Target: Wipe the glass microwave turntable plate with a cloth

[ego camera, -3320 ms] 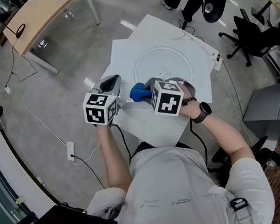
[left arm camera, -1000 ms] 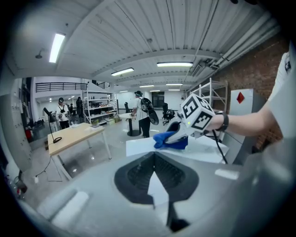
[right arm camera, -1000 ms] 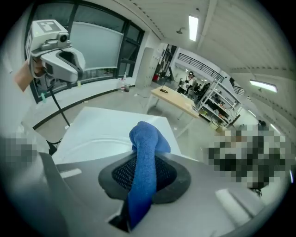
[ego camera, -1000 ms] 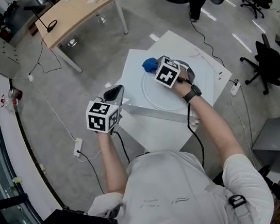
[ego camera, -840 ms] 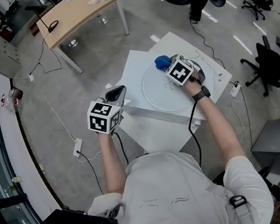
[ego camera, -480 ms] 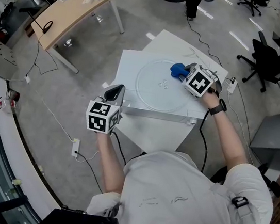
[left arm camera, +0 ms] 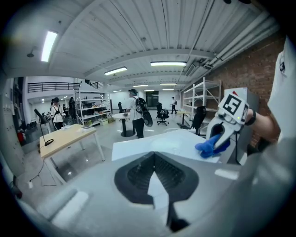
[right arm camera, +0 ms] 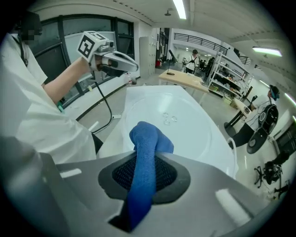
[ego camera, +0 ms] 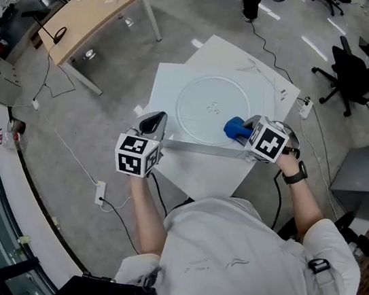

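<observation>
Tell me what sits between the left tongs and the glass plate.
Only bare white tabletop lies between the left tongs and the glass plate, as the head view shows.

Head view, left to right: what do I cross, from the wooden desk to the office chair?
wooden desk → left gripper → glass turntable plate → right gripper, clamping the blue cloth → black office chair

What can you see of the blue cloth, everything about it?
The blue cloth looks like soft, nubby microfibre, twisted into a thick roll. The right gripper is shut on it, its bunched end sticking out past the jaws. It sits at the near right edge of the round clear glass turntable plate; whether it presses on the glass is unclear.
</observation>
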`<state>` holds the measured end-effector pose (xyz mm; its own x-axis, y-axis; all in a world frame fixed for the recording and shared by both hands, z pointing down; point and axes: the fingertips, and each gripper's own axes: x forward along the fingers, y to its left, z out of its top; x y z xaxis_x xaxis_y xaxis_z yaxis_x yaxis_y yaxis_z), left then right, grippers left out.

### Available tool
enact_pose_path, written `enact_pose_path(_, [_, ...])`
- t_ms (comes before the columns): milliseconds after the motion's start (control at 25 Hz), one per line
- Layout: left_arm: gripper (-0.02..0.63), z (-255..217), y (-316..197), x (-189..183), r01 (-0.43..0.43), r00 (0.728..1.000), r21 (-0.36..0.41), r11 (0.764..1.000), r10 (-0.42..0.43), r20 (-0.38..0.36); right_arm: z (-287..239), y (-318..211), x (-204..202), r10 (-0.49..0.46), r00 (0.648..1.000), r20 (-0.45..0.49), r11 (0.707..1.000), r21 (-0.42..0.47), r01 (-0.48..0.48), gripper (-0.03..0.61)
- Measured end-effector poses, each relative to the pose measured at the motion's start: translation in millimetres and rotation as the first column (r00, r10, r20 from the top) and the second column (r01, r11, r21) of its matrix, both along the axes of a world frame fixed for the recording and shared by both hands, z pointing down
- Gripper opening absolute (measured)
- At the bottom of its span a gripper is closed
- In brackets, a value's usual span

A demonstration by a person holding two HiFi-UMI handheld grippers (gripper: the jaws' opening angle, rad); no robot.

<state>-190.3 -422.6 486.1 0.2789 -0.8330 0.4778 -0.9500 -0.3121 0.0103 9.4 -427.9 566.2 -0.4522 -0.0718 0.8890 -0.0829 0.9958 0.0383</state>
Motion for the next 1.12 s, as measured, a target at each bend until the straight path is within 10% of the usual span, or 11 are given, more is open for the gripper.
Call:
enact_pose_path(320, [0.003, -0.3, 3.9, -1.8, 0.008, 1.000, 0.001, 1.000, -0.008, -0.012, -9.8, 43.7, -93.1, -0.136, 0.977, 0.165, 0.989, -0.043, 0.145, 0.060])
enact_pose_path(640, [0.003, -3.6, 15.2, -11.6, 0.014, 1.000, 0.016, 1.000, -0.013, -0.021, -20.4, -20.0, -179.0, -0.101, 0.970, 0.220, 0.983, 0.173, 0.064, 0.061])
enact_pose_path(840, [0.003, -5.1, 17.3, -5.9, -0.001, 1.000, 0.034, 0.999, 0.002, -0.026, -16.1, -95.3, -165.4, -0.005, 0.988, 0.156, 0.950, 0.308, -0.044, 0.060])
enact_pose_path(1120, [0.003, -4.4, 12.9, 0.3, -0.022, 0.998, 0.037, 0.999, 0.024, -0.052, -19.5, -140.5, -43.9, 0.146, 0.989, 0.028, 0.931, 0.334, -0.147, 0.060])
